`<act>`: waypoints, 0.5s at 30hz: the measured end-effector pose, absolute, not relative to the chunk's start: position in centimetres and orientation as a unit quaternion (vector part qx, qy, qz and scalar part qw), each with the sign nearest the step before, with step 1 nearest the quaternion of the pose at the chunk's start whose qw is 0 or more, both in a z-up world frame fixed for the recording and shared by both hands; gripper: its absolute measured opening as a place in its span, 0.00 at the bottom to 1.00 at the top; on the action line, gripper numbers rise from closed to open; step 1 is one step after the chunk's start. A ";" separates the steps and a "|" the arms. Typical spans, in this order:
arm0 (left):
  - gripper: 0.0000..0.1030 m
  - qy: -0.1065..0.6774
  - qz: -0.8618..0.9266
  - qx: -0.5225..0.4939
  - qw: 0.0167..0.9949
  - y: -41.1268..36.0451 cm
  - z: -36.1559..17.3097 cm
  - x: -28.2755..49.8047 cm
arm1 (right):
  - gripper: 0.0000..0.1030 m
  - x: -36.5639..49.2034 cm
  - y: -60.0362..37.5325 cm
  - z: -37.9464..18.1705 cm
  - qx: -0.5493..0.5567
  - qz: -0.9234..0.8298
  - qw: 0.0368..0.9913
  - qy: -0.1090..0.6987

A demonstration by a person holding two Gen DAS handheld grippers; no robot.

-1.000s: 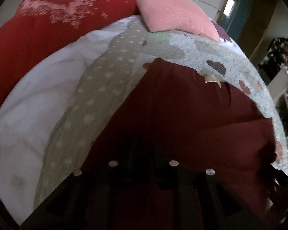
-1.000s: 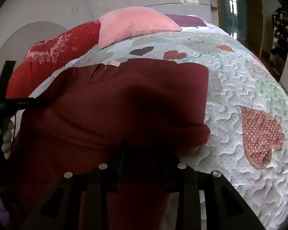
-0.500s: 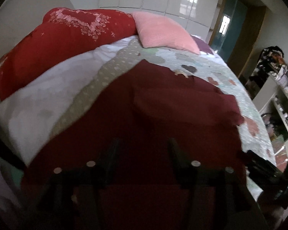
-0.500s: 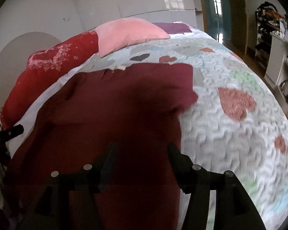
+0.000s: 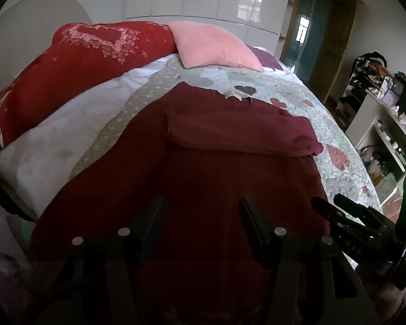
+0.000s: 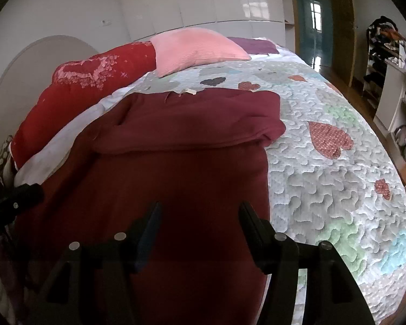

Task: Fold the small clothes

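Maroon garment (image 5: 203,168) lies spread on the bed's heart-patterned quilt (image 6: 333,189), one piece only, with its far sleeve folded across the body as a flat band from 9 to 3 o'clock in both views. A small pale label (image 6: 188,91) shows at its far edge, toward 12 o'clock. The left claw (image 5: 200,224) hangs over the near part of the cloth, its two fingers spread apart and holding nothing. The right claw (image 6: 199,227) is likewise parted and empty above the garment's near right portion, beside the cloth's right edge. In the left wrist view the right claw appears at 4 o'clock as a dark pair of fingers with a green light beside it; in the right wrist view part of the left tool shows at 9 o'clock. At the head of the bed lie two cushions: one red embroidered cushion (image 5: 89,62) toward 10 o'clock and one pink pillow (image 5: 211,46) at 12 o'clock. A white sheet (image 5: 67,124) borders the quilt's left side.
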State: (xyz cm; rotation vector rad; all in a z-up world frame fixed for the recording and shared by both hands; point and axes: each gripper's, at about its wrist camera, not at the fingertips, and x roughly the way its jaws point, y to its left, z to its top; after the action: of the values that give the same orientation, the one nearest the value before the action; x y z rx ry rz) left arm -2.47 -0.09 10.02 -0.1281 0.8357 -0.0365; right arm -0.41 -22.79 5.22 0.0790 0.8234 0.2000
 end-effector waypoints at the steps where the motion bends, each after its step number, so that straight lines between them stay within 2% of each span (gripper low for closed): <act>1: 0.55 0.406 -0.018 -0.064 0.912 0.1 10.0 -2.5 | 0.62 -0.5 -22.8 5.2 0.036 0.096 0.911 0.400; 15: 0.55 0.419 -0.018 -0.105 0.902 2.9 8.4 -2.3 | 0.63 -0.1 -20.3 4.6 0.007 0.093 0.904 0.417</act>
State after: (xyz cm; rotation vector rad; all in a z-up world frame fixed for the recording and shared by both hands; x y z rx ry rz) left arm -2.25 2.87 8.35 -0.2179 0.8659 -0.0381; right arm -0.14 -20.32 4.59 0.0148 0.8626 0.1915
